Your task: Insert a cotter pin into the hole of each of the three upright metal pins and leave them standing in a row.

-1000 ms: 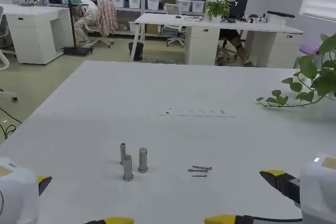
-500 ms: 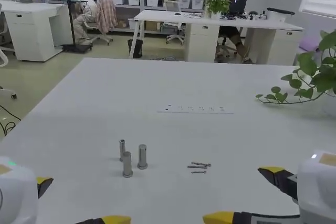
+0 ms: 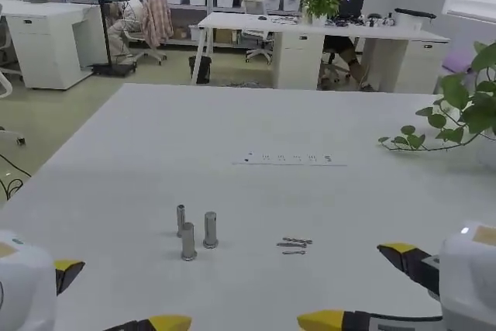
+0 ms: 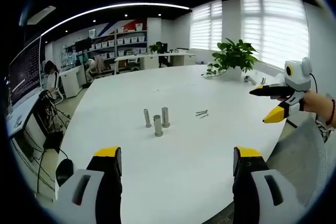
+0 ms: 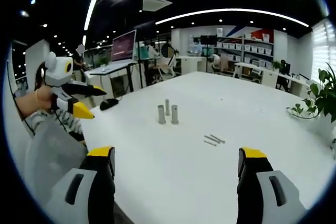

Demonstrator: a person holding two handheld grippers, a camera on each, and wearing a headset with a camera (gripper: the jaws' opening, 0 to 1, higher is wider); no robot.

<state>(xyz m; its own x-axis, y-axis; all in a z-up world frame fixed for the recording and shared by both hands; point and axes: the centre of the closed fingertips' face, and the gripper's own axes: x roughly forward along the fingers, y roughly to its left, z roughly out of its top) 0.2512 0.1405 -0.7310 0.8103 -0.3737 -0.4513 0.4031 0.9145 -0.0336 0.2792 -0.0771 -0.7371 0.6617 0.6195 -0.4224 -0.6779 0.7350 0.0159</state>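
Note:
Three upright metal pins (image 3: 195,232) stand in a tight cluster on the white table (image 3: 232,129), left of centre. Three small cotter pins (image 3: 293,245) lie flat just to their right. My left gripper (image 3: 116,298) is low at the near left edge, open, holding nothing. My right gripper (image 3: 360,284) is at the near right, also open and holding nothing. In the left gripper view the metal pins (image 4: 157,121) and cotter pins (image 4: 201,113) lie well ahead of the left gripper (image 4: 177,156). The right gripper view shows the metal pins (image 5: 168,113) and cotter pins (image 5: 213,139) beyond the right gripper (image 5: 176,157).
A leafy plant (image 3: 465,110) reaches over the table's right side. A thin strip with small markings (image 3: 291,160) lies across the table's middle, beyond the pins. Office desks, chairs and shelves stand far behind.
The head camera has tilted slightly, so the picture has shifted. The metal pins and cotter pins have not moved, and both grippers stay open near the table's front edge.

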